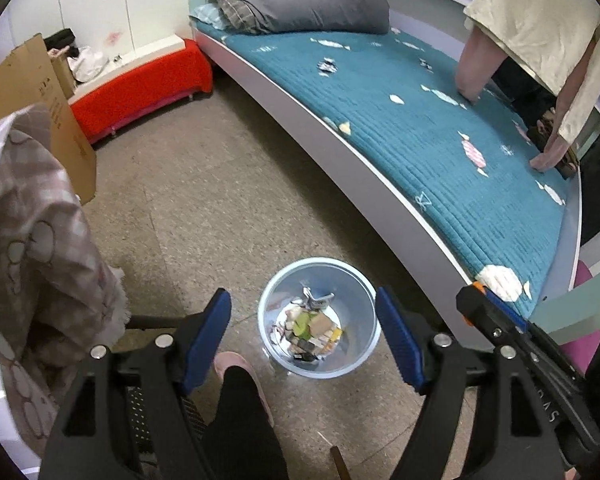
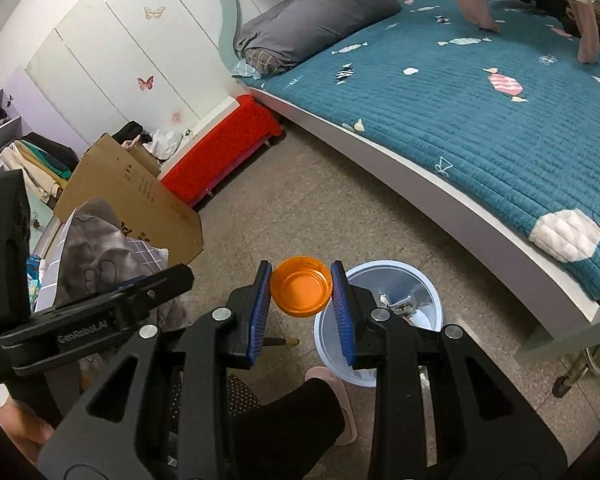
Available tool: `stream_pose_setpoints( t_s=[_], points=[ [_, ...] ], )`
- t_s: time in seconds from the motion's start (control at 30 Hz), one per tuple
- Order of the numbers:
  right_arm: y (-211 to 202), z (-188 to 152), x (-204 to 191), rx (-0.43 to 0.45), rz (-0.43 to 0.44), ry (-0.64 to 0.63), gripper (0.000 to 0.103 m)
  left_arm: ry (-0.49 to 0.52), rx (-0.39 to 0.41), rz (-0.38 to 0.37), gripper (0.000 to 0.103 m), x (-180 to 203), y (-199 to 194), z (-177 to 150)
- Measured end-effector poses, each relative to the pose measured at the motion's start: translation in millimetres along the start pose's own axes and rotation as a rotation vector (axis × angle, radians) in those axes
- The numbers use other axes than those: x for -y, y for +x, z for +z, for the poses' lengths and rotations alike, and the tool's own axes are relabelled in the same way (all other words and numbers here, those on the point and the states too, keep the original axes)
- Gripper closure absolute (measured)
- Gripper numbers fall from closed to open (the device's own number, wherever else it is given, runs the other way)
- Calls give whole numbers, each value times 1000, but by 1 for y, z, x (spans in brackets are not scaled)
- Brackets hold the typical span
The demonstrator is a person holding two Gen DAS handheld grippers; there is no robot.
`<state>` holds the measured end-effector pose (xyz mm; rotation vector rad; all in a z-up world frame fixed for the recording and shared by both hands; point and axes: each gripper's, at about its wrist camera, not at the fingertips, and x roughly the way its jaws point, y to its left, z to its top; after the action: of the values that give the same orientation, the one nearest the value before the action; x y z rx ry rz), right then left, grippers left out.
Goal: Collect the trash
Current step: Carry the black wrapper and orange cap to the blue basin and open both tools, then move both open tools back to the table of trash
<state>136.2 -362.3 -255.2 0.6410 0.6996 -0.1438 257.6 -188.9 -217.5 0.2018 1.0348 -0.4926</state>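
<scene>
The left claw (image 1: 303,340) gapes wide and empty right over the bin (image 1: 320,316), ready for dropping trash. The right claw (image 2: 302,286) pinches an orange cap (image 2: 301,286), the bin just beyond its right finger.

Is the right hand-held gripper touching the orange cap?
Touching. The right wrist view shows the orange cap pinched between both blue pads of the right hand-held gripper, no gap either side.

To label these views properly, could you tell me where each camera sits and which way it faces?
Left wrist: on the open left hand-held gripper, looking down at the trash bin; a leg and slipper show.
Right wrist: on the right hand-held gripper, which clamps an orange lid beside the bin; the leg shows.
Shared: bin, bed, red bench.
</scene>
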Motion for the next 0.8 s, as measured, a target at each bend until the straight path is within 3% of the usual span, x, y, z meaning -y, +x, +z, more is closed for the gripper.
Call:
stream_pose_setpoints(
  t_s=[0.33, 0.37, 0.4, 0.57, 0.8],
  points=[
    [12, 16, -12, 41, 17, -26, 72, -27, 82, 104, 25, -12, -25, 9],
    [16, 18, -11, 42, 11, -22, 58, -29, 81, 117, 25, -13, -27, 10],
    [18, 19, -10, 43, 0, -14, 34, -30, 81, 120, 25, -14, -28, 11],
    [13, 20, -6, 66, -48, 1, 33, -43, 79, 122, 25, -20, -33, 12],
    [-8, 18, -18, 72, -24, -12, 33, -51, 103, 106, 25, -21, -53, 7]
  ],
)
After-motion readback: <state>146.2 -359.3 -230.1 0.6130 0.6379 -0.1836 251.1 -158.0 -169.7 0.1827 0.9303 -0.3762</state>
